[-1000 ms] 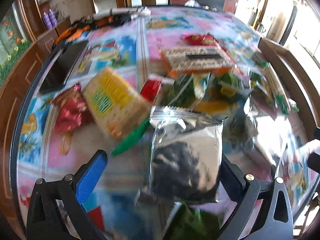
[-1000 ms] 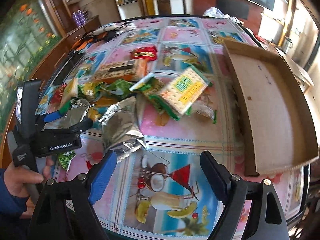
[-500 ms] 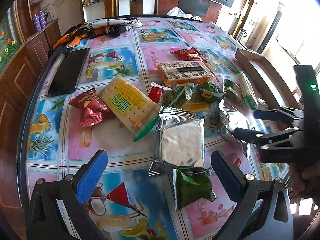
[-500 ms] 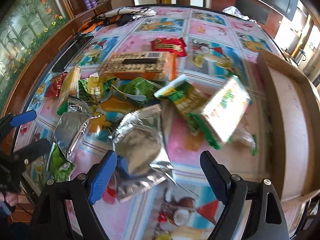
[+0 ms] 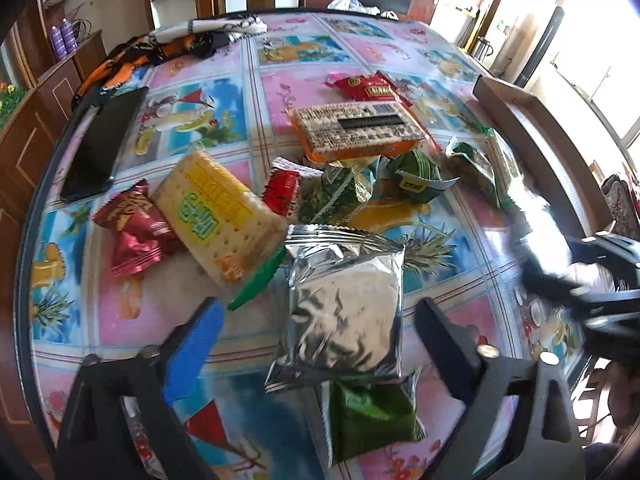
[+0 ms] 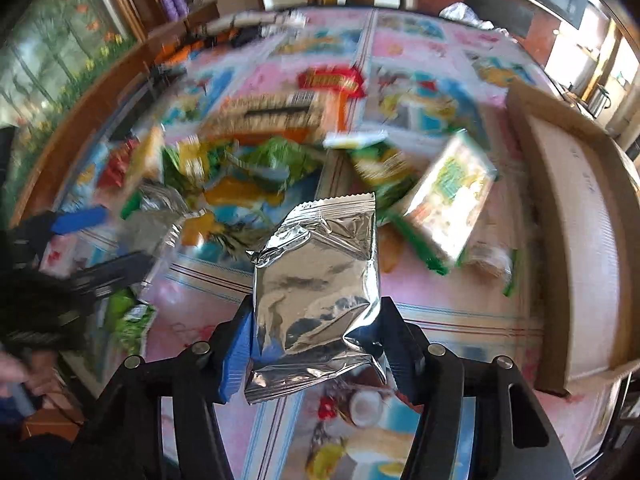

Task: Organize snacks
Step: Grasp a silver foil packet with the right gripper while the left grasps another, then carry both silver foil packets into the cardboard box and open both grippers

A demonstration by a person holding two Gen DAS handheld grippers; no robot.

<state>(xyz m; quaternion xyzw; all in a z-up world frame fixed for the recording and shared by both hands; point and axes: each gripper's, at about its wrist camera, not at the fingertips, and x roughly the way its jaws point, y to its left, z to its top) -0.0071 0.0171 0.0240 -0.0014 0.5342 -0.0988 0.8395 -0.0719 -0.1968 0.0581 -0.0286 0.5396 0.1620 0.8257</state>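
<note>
A round table covered with a glossy pink-and-blue tropical-print cloth carries a scatter of snack packets. Writing is sparse and mostly illegible: the yellow-and-green cracker packet bears large green characters too distorted to read, the flat orange packet with a white printed back panel and barcode shows dense small print that cannot be read, and the red packet with a yellow label band and the crimson foil packet carry characters that stay unreadable. The right wrist view is blurred by motion, so no label there is legible.

The right gripper has just been closing; its 2 jaws, 1 blue-padded and 1 black, press on the lower sides of a plain silver foil packet, which stands tilted upward above the cloth. An open brown cardboard box lies at the table's right edge, well apart from this packet.

The left gripper has just been closing yet stands wide, its blue pad and black finger clear on either side of a second crinkled silver foil packet. That packet lies flat on the cloth, overlapping a small dark green packet at its near end. A black slab-like phone lies near the table's left rim.
</note>
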